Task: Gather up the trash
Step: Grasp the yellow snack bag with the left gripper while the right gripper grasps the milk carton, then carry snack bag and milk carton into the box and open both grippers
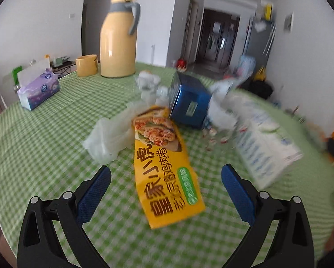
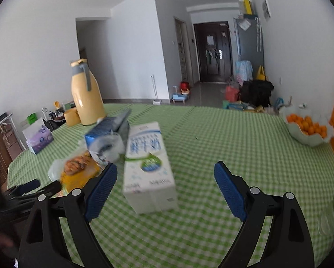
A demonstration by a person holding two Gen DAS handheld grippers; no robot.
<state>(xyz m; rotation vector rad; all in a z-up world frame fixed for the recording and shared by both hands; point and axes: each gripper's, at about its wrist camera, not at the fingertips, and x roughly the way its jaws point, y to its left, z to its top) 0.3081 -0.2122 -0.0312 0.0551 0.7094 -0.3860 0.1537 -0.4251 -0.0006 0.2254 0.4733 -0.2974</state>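
Hovering: we hold left gripper (image 1: 166, 177) and right gripper (image 2: 165, 176) spread wide, empty
Risk: we may nudge the milk carton (image 2: 148, 167) into the yellow wrapper (image 1: 164, 169); clutter crowds it

Motion blur smears the white milk carton (image 1: 267, 143) at the right of the left wrist view, so its print cannot be read, and the small scraps (image 1: 214, 136) beside it stay unidentifiable. The crumpled white heap (image 1: 149, 82) behind the blue box (image 1: 187, 102) is too soft to name. The bench (image 1: 44, 147) is cut off by the lens edge
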